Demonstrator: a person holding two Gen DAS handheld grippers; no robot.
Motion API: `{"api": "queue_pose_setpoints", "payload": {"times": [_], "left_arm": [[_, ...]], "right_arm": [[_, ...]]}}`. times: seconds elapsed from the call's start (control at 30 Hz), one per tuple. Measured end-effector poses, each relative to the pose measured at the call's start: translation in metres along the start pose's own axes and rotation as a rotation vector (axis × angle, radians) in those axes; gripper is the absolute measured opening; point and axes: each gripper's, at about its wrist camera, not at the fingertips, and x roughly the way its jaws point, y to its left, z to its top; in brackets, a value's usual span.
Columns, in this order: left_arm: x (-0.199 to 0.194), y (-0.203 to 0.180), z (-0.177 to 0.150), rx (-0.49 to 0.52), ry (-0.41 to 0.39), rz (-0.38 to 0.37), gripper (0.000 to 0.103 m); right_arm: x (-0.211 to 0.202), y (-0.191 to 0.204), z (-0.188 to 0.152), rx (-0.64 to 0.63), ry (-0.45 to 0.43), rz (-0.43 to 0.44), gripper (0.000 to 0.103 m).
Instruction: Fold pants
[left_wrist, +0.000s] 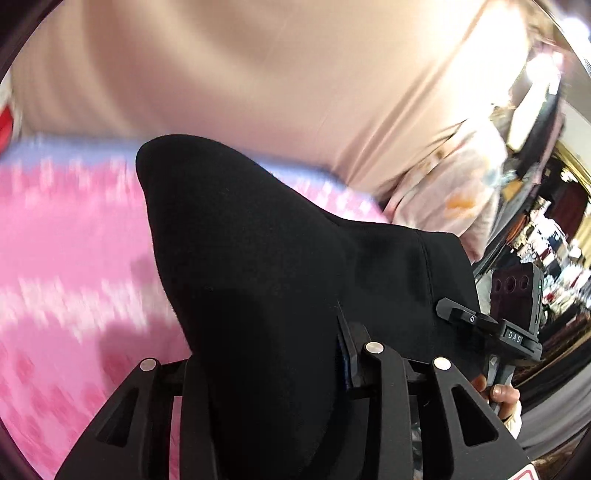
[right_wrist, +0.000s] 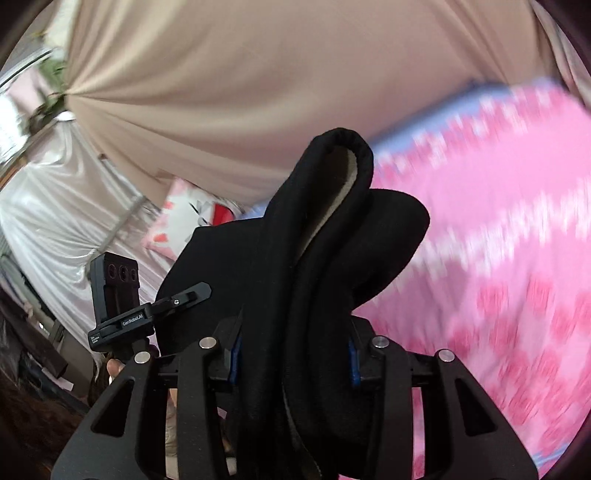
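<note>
Low centre of the left wrist view: left gripper (left_wrist: 273, 354) clenched on black pants (left_wrist: 258, 240), cloth heaped over its fingers. Low centre of the right wrist view: right gripper (right_wrist: 295, 343) clamped on a thick fold of the same pants (right_wrist: 332, 240), pale lining showing up top. Beyond, blurred pink bedspread (right_wrist: 498, 221). Farthest, across the top, beige curtain (right_wrist: 240, 92).

The pants (right_wrist: 317, 258) sit between the right gripper's (right_wrist: 295, 354) jaws, rising toward twelve o'clock. The bedspread (right_wrist: 498, 240) lies behind at three o'clock, a curtain (right_wrist: 221, 92) beyond at twelve, the left gripper (right_wrist: 122, 295) at nine.
</note>
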Motion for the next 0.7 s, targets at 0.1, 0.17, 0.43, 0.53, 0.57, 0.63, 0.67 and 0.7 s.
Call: {"api": "queue_pose_setpoints", "payload": {"times": [0.1, 0.17, 0.43, 0.53, 0.57, 0.63, 0.67, 0.7], "left_arm": [[-0.033, -0.024, 0.027, 0.088, -0.109, -0.002, 0.031], [-0.054, -0.039, 0.048, 0.139, -0.182, -0.004, 0.032], [-0.091, -0.059, 0.122, 0.235, -0.371, 0.001, 0.032], [-0.078, -0.055, 0.147, 0.250, -0.390, 0.046, 0.032], [-0.070, -0.052, 0.156, 0.246, -0.388, 0.061, 0.032], [-0.054, -0.043, 0.170, 0.232, -0.373, 0.080, 0.032], [-0.043, -0.037, 0.177, 0.220, -0.359, 0.088, 0.032], [-0.026, -0.026, 0.185, 0.202, -0.336, 0.103, 0.032]], "right_arm": [[-0.024, 0.032, 0.032, -0.106, -0.081, 0.024, 0.039], [-0.035, 0.052, 0.051, -0.141, -0.125, 0.022, 0.039], [-0.040, 0.090, 0.140, -0.281, -0.247, 0.036, 0.039], [-0.020, 0.081, 0.169, -0.274, -0.247, 0.033, 0.039], [-0.012, 0.077, 0.176, -0.267, -0.244, 0.027, 0.039], [0.010, 0.059, 0.191, -0.241, -0.230, 0.019, 0.039], [0.024, 0.047, 0.198, -0.220, -0.218, 0.016, 0.039], [0.037, 0.035, 0.202, -0.196, -0.206, 0.015, 0.039]]}}
